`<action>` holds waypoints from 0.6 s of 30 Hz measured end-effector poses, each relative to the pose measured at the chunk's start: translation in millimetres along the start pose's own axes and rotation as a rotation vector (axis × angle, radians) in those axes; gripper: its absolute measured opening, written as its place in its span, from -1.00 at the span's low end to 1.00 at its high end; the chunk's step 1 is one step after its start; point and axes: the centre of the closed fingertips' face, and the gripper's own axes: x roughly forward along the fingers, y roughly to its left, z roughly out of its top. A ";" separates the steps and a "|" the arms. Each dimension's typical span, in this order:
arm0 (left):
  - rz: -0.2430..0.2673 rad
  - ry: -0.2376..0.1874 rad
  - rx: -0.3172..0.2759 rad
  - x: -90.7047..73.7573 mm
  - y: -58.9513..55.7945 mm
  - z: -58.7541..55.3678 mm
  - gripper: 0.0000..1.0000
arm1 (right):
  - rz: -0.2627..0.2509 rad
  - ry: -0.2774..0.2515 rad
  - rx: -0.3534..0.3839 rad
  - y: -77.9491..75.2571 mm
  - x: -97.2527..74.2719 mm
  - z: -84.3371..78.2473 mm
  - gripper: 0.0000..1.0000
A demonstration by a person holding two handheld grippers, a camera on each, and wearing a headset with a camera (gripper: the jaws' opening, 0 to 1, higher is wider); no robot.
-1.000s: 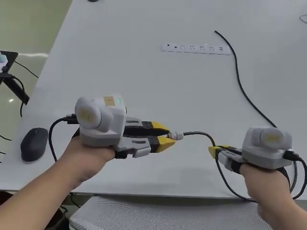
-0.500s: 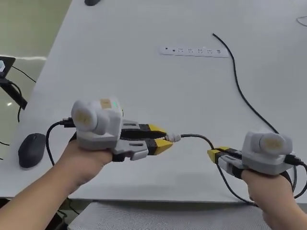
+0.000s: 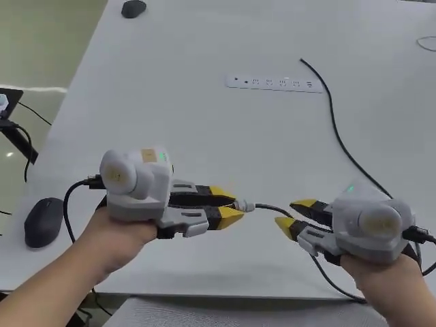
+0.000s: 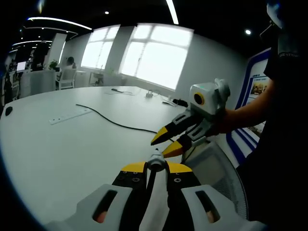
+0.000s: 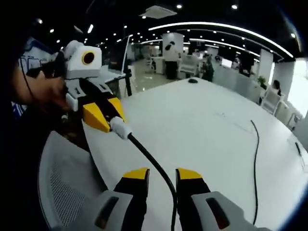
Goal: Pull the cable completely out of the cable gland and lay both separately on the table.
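The small white plastic cable gland [image 3: 245, 205] is pinched between the left gripper's [image 3: 235, 205] closed yellow tips. Its thin black cable [image 5: 147, 157] runs out between the right gripper's [image 3: 293, 212] parted jaws, unclamped. Both hand-held grippers lie level, tips facing, over the white table [image 3: 204, 122], well nearer than the long white power strip [image 3: 276, 83].

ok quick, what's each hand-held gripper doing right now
Left hand-held gripper: shut on the cable gland.
Right hand-held gripper: open, cable running between its jaws.
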 end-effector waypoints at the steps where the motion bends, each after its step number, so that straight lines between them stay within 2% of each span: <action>1: -0.001 -0.001 -0.006 -0.9 0.4 -0.3 -0.69 | 0.009 -0.002 -0.033 4.6 0.7 4.1 -0.66; 4: -0.001 0.001 -0.007 -2.0 0.4 -1.0 -0.69 | 0.037 -0.023 -0.140 19.3 4.5 16.4 -0.73; 8: -0.003 0.008 -0.007 -2.2 -0.6 -3.4 -0.69 | 0.039 -0.018 -0.202 28.5 8.4 19.4 -0.83; 11: -0.008 0.005 -0.006 -2.1 -2.0 -3.5 -0.69 | 0.040 -0.006 -0.231 31.5 12.1 18.9 -0.85; 18: -0.010 0.002 -0.001 -3.0 -3.0 -3.7 -0.69 | 0.039 -0.014 -0.247 31.7 14.3 23.2 -0.96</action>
